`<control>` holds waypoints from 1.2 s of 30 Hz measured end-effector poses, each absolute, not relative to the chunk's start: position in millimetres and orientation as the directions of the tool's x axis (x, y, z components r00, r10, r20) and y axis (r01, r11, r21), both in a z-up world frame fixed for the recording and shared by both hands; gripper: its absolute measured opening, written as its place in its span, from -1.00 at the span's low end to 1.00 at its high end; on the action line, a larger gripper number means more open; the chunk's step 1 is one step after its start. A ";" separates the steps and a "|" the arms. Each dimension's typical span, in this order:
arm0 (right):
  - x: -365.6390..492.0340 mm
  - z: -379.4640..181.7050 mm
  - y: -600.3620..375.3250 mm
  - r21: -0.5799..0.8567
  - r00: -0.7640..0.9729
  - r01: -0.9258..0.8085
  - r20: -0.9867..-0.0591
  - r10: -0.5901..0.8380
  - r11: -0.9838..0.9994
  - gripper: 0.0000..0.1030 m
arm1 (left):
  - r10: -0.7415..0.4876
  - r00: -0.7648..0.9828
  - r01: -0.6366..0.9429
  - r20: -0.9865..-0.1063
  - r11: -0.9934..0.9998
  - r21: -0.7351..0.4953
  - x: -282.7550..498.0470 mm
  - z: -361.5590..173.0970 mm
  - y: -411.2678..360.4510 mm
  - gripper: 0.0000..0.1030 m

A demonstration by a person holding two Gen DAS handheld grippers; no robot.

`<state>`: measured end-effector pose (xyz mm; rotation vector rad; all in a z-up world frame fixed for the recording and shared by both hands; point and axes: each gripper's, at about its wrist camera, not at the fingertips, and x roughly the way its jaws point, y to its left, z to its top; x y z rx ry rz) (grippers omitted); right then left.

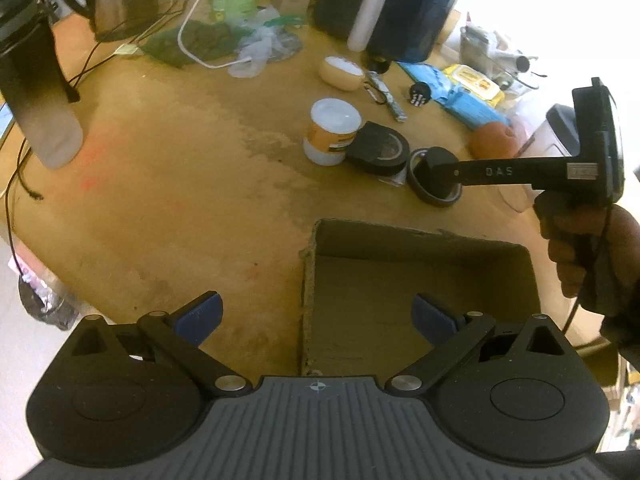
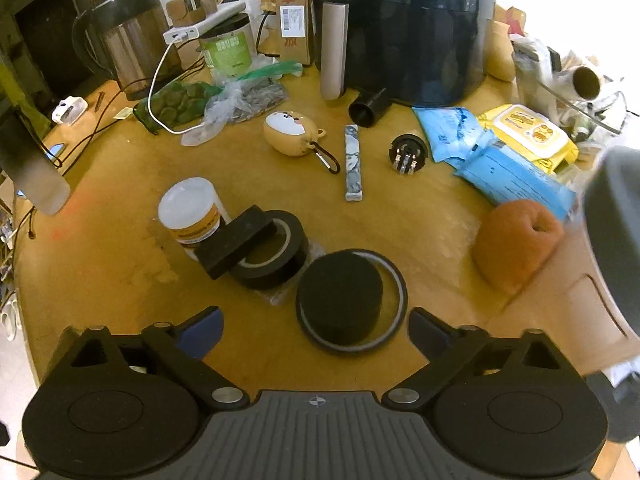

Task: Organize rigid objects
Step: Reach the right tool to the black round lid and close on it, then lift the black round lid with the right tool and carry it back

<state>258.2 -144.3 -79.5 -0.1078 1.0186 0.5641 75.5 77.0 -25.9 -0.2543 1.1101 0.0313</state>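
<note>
My left gripper (image 1: pixel 317 317) is open and empty, hovering over the left wall of an empty cardboard box (image 1: pixel 424 240). My right gripper (image 2: pixel 316 330) is open and empty, just in front of a black cylinder (image 2: pixel 340 300) that stands inside a thin tape ring (image 2: pixel 394 276). In the left wrist view the right gripper (image 1: pixel 438 178) reaches over that ring (image 1: pixel 418 188). Behind it are a black tape roll (image 2: pixel 296 240) with a black block (image 2: pixel 236 244) resting on it, and a white jar (image 2: pixel 192 212).
On the wooden table (image 2: pixel 120 280): a dog-faced case (image 2: pixel 292 132), a marbled bar (image 2: pixel 353 164), a black connector (image 2: pixel 408 154), an orange lump (image 2: pixel 516 244), blue and yellow wipe packs (image 2: pixel 500 160), an air fryer (image 2: pixel 412 28), a kettle (image 2: pixel 128 40) and cables.
</note>
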 end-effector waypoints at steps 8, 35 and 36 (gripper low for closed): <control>277.5 -100.3 -123.0 0.109 0.386 -0.496 -0.861 0.331 0.861 0.69 | -0.087 0.446 -0.210 -0.891 0.957 -0.199 71.3 -28.1 85.8 1.00; 277.8 -78.7 -141.1 0.118 0.423 -0.453 -0.844 0.330 0.884 0.17 | -0.095 0.478 -0.178 -0.873 0.963 -0.202 85.3 -22.5 92.8 1.00; 275.4 -75.2 -143.7 0.125 0.427 -0.449 -0.839 0.336 0.885 0.17 | -0.094 0.481 -0.174 -0.872 0.964 -0.200 86.5 -21.9 92.2 1.00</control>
